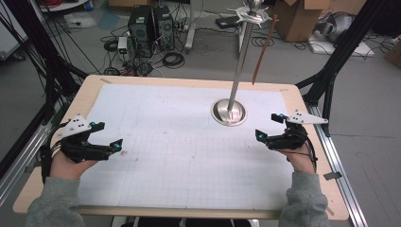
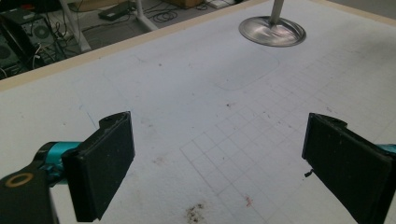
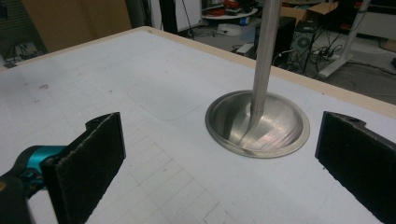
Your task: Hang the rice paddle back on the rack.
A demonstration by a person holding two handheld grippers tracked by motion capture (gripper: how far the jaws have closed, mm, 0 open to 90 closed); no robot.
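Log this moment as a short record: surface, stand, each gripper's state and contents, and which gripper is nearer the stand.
surface: white gridded mat on a wooden table
stand: round metal base with an upright metal pole, far right of centre on the mat
left gripper: open, nothing between the jaws, held over the mat's left edge
right gripper: open, nothing between the jaws, pointed at the stand's base
nearer the stand: right gripper
contact with stand: none

Bare mat ahead of both jaw pairs
Only the metal stand (image 3: 258,116) rises just beyond the right gripper's (image 1: 274,126) spread jaws; elsewhere passage lies free.
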